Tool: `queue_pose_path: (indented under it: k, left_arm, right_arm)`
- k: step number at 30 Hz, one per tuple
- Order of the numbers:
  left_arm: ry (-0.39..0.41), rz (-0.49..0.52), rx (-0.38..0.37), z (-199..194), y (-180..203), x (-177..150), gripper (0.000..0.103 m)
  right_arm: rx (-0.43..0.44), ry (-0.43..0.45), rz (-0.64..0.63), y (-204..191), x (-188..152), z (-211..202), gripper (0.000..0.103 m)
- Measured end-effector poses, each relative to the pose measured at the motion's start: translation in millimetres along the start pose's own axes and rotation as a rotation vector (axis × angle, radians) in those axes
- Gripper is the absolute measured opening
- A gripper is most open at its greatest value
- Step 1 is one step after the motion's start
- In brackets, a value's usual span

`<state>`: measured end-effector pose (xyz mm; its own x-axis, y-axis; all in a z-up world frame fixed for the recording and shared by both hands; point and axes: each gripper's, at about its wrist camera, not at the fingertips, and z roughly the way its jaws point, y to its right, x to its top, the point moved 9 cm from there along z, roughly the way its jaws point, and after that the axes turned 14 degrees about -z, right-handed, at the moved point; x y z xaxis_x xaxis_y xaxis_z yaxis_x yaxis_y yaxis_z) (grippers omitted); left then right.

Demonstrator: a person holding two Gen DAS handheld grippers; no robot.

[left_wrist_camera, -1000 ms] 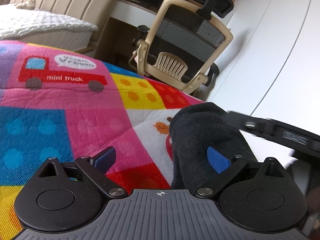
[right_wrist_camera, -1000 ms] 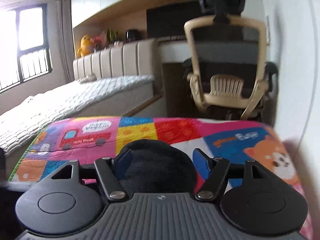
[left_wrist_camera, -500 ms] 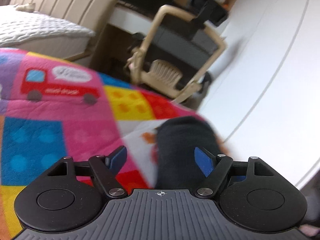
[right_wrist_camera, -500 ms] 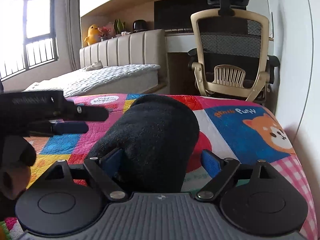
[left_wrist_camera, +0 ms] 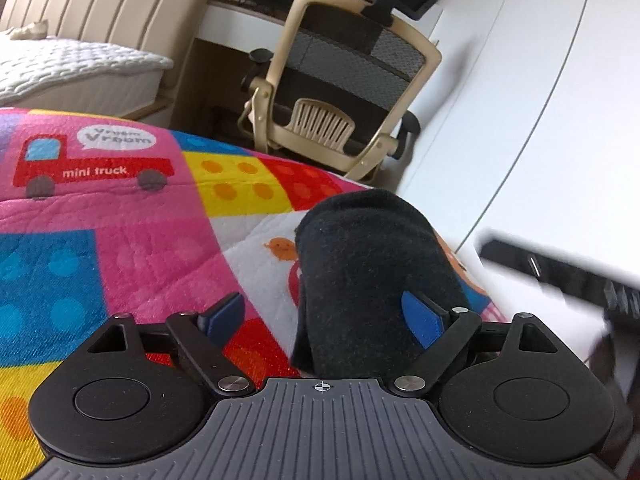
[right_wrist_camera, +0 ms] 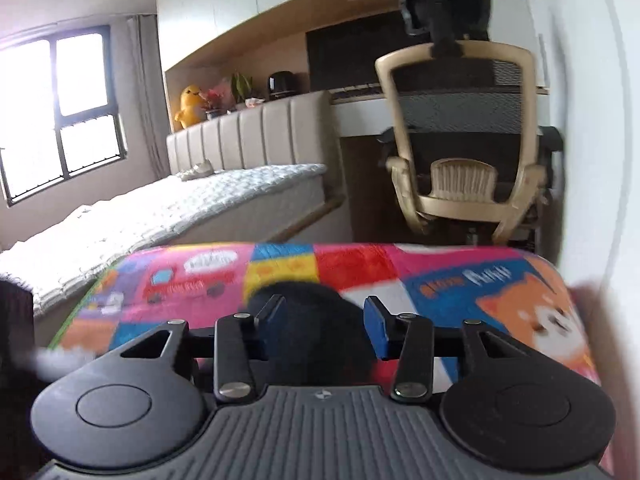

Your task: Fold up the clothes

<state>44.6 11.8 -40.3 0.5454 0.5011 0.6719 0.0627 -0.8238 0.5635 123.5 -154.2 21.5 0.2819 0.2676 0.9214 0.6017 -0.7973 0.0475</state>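
A folded black fleece garment (left_wrist_camera: pixel 372 264) lies as a thick bundle on the colourful play mat (left_wrist_camera: pixel 120 240). My left gripper (left_wrist_camera: pixel 322 318) is open, its jaws opening wide. The bundle's near end sits between them against the right pad (left_wrist_camera: pixel 420 320), and the left pad (left_wrist_camera: pixel 224 316) stands clear of it. In the right wrist view, which is motion-blurred, the black garment (right_wrist_camera: pixel 316 320) fills the gap of my right gripper (right_wrist_camera: pixel 324 322). Its jaws are closing, and I see no firm pinch. The right gripper (left_wrist_camera: pixel 560 272) also shows as a dark blur beside the bundle.
A beige mesh office chair (left_wrist_camera: pixel 340 80) stands at a desk beyond the mat's far edge. A white-quilted bed (right_wrist_camera: pixel 160 220) with a padded headboard runs along the left. A white wall (left_wrist_camera: pixel 520 120) lies close on the right. A dark blurred shape (right_wrist_camera: pixel 16 320) sits at the left edge.
The right jaws have narrowed around the black bundle, which now sits lower and smaller in that view. The left jaws narrowed, then widened again. The right gripper is back at the left view's right side.
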Motion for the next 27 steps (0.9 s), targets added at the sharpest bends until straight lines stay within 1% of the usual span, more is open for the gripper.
queue_pose_path:
  k: [2,4,7,9,12,14,17,19,20,21,22,24,25,27]
  left_arm:
    - [0.008,0.008,0.001,-0.4,0.0,-0.1,0.092]
    - [0.015,0.010,0.001,0.0,-1.9,-0.3,0.095]
    - [0.026,0.001,0.004,0.4,-6.7,0.9,0.095]
    - [0.022,-0.015,-0.005,1.4,-9.1,2.0,0.095]
    - [0.019,-0.021,-0.016,2.2,-9.5,1.8,0.095]
    - [0.016,-0.023,-0.021,2.4,-9.9,1.3,0.096]
    - [0.011,-0.028,-0.021,2.7,-11.6,0.9,0.098]
    - [0.007,-0.034,-0.022,3.1,-12.2,0.9,0.098]
    - [0.008,-0.033,-0.021,3.0,-12.0,0.8,0.098]
    - [0.008,-0.031,-0.020,2.8,-11.7,0.6,0.098]
    - [0.009,-0.030,-0.019,2.7,-11.4,0.4,0.098]
    - [0.008,-0.030,-0.018,2.7,-11.1,0.2,0.098]
    - [0.007,-0.030,-0.015,2.9,-11.0,0.2,0.098]
    - [0.009,-0.027,-0.006,3.3,-11.2,0.2,0.098]
  right_arm:
    - [0.072,-0.004,0.054,-6.2,11.0,22.6,0.043]
    - [0.151,-0.041,0.131,-8.8,12.2,46.7,0.043]
    - [0.181,-0.137,0.198,-9.0,-4.8,81.3,0.043]
    - [0.167,-0.151,0.183,-8.9,-9.2,86.7,0.043]
    - [0.151,-0.153,0.167,-9.3,-6.1,79.0,0.043]
    - [0.117,-0.124,0.134,-10.7,0.1,62.9,0.043]
    - [0.034,-0.071,0.052,-13.4,8.0,31.9,0.046]
    - [-0.011,-0.064,0.016,-13.5,4.9,17.7,0.048]
    - [-0.029,-0.065,0.006,-13.0,1.4,10.6,0.052]
    - [-0.044,-0.074,0.003,-11.8,-3.6,6.9,0.055]
    - [-0.063,-0.088,0.002,-9.6,-9.6,6.1,0.056]
    - [-0.091,-0.152,0.018,-3.2,-26.9,14.4,0.057]
    - [-0.086,-0.174,0.045,-0.7,-35.4,20.2,0.058]
    - [-0.080,-0.167,0.089,4.1,-40.5,22.6,0.066]
